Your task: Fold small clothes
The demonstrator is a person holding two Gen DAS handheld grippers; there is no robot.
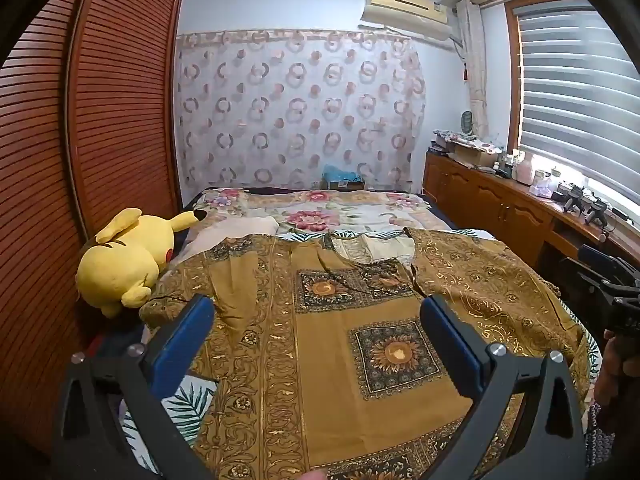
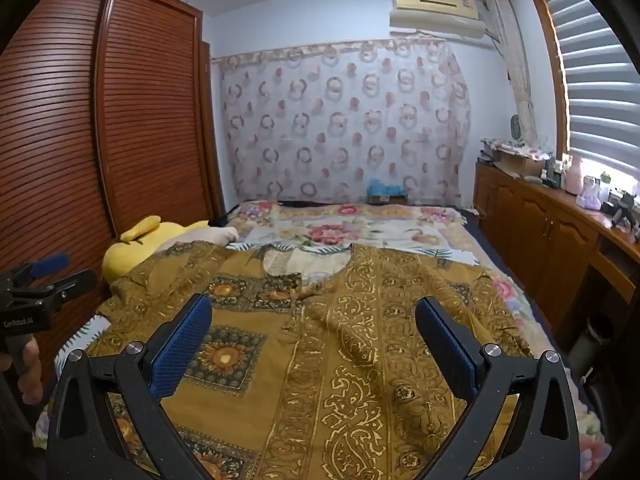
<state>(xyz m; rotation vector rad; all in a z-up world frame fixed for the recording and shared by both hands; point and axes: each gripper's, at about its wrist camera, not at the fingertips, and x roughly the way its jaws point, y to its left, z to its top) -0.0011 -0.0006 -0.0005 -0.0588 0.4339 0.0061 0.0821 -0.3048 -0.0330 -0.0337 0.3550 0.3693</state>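
Looking along our two grippers, we see a big brown shirt (image 1: 340, 320) lying flat on the bed (image 1: 340, 212). It is spread open, with its neck hole at 12 o'clock, far from us, and its gold flower squares facing up.

Our left gripper (image 1: 318, 320) hangs over the shirt's left half. Its jaws are wide open and hold nothing. Our right gripper (image 2: 314, 320) hangs over the right half. Its jaws are wide open too, with only cloth showing below them. We cannot tell if the blue pads (image 2: 182, 354) touch the shirt.

A yellow toy (image 1: 124, 256) lies at 9 o'clock from the shirt, just beside its left sleeve, by the brown wardrobe (image 1: 100, 120). A flower blanket (image 1: 320, 212) lies past the shirt at 12 o'clock. A wooden counter (image 1: 500, 200) full of small things runs along at 3 o'clock, under the window blinds (image 1: 576, 92).

In the left view, a hand (image 1: 614, 368) holds the other gripper at 3 o'clock.
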